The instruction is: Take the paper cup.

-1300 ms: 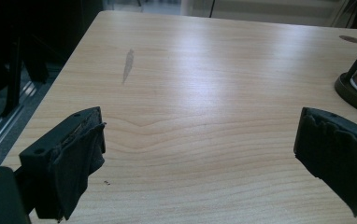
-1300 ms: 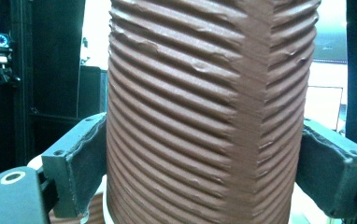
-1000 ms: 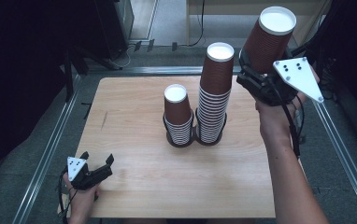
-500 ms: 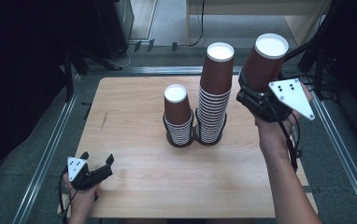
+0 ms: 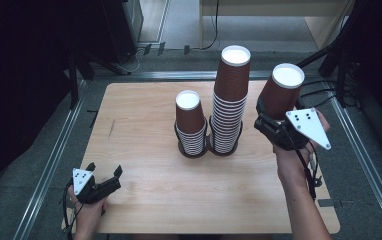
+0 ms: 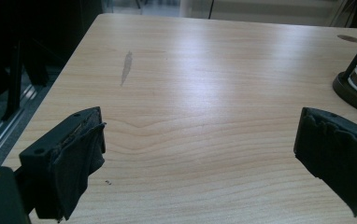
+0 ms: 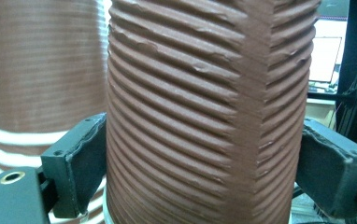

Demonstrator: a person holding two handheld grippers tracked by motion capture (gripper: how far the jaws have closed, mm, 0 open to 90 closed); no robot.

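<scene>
Cup (image 5: pixel 280 90), upside down and pinched by the right gripper (image 5: pixel 273 121) fingers beside the tall stack (image 5: pixel 229 100), looked unplaced yet, while the left gripper (image 5: pixel 105 181) fingers sat spread, empty.

Light wooden table (image 5: pixel 149 200), two stacks of upturned brown paper cups, short stack (image 5: pixel 191 125), tall stack (image 5: pixel 229 100)

What I can't make out

In my right gripper view the brown cup (image 7: pixel 204 112) I hold runs off the top and bottom edges, and the tall stack (image 7: pixel 36 70) behind it is blurred and cut off at the left. In my left gripper view the black holder (image 6: pixel 354 91) is clipped by the right edge. From above, my right gripper (image 5: pixel 274 125) hides the cup's lower end.
</scene>
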